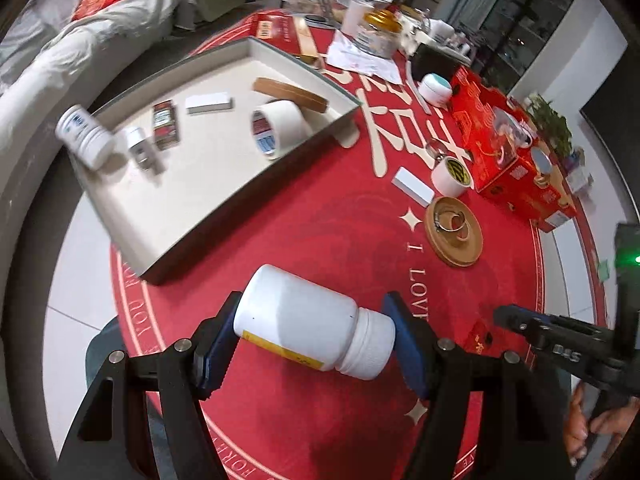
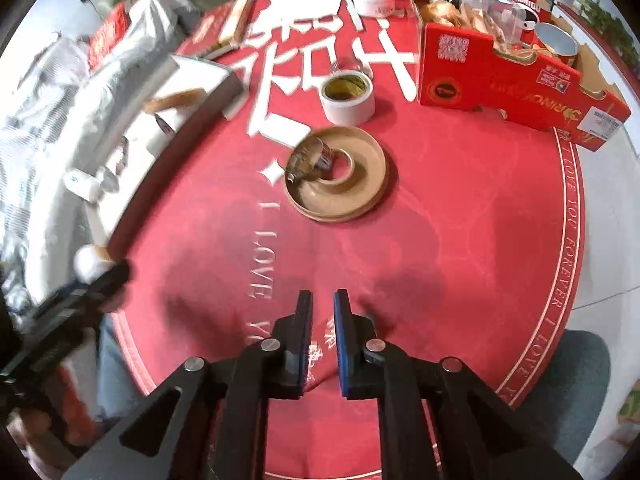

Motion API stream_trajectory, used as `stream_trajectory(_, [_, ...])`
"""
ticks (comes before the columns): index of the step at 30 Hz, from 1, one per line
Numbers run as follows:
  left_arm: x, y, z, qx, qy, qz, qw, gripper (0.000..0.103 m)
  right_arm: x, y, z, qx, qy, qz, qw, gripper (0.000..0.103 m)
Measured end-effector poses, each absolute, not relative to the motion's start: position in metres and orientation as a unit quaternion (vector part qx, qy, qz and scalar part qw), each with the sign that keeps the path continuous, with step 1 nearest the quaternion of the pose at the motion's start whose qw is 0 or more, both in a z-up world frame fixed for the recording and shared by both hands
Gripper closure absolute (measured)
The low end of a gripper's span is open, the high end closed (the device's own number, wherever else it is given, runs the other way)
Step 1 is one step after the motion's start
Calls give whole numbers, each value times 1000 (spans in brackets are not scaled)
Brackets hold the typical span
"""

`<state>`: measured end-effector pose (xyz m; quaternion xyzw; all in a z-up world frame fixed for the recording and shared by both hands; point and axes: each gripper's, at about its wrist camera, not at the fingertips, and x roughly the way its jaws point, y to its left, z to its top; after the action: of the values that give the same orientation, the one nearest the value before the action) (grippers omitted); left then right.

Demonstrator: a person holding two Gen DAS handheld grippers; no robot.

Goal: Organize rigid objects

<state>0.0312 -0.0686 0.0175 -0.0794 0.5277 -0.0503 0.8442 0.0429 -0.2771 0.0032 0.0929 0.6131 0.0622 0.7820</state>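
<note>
fingers [image 1: 216,344] of the left gripper [image 1: 316,332] clamp a smooth white plastic bottle [image 1: 304,320] lengthwise at lower centre; right gripper [image 2: 323,336] fingers nearly closed, empty, over the red-clothed desk [image 2: 460,240]

Between my left jaws I am seeing a white bottle [image 1: 312,320] with a yellow label edge; my pads [image 1: 216,344] are showing blue on black arms. Beneath both jaws the tablecloth [image 1: 320,208] is showing red with cream characters and lettering. Ahead-left of the left jaws, a cream-lined grey tray [image 1: 224,208]. Ahead of my right jaws, a tan wooden disc [image 2: 340,188], a white tape roll [image 2: 348,98], a red carton [image 2: 500,80] printed in gold.
</note>
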Motion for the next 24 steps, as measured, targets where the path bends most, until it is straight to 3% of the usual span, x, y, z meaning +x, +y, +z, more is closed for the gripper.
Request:
stream_trajectory(2, [26, -62, 17, -85, 526, -45, 845, 30, 40, -281, -7, 79, 624, 43, 777, 61])
stream_trajectory(3, [24, -60, 17, -88, 526, -44, 845, 30, 38, -282, -11, 79, 631, 43, 771, 24])
stream_trajectory(4, [23, -57, 17, -90, 527, -45, 844, 30, 32, -284, -15, 83, 638, 49, 764, 10])
stream_trajectory(7, [20, -55, 15, -92, 529, -43, 842, 30, 21, -277, -19, 52, 636, 71, 766, 10])
stream_trajectory(15, [14, -55, 14, -89, 533, -41, 841, 30, -11, -236, -33, -259, 571, 200, 753, 10])
stream_trajectory(21, [11, -57, 14, -78, 539, -37, 838, 30, 12, -247, -45, -181, 596, 241, 745, 11])
stream_trajectory(22, [11, -57, 13, -77, 539, -36, 838, 30, 12, -248, -44, -179, 594, 239, 747, 15])
stream_trajectory(23, [11, -57, 13, -78, 541, -35, 837, 30, 11, -248, -43, -179, 594, 240, 747, 27])
stream_trajectory(24, [11, -56, 12, -80, 542, -35, 836, 30, 10, -249, -40, -179, 593, 240, 747, 29])
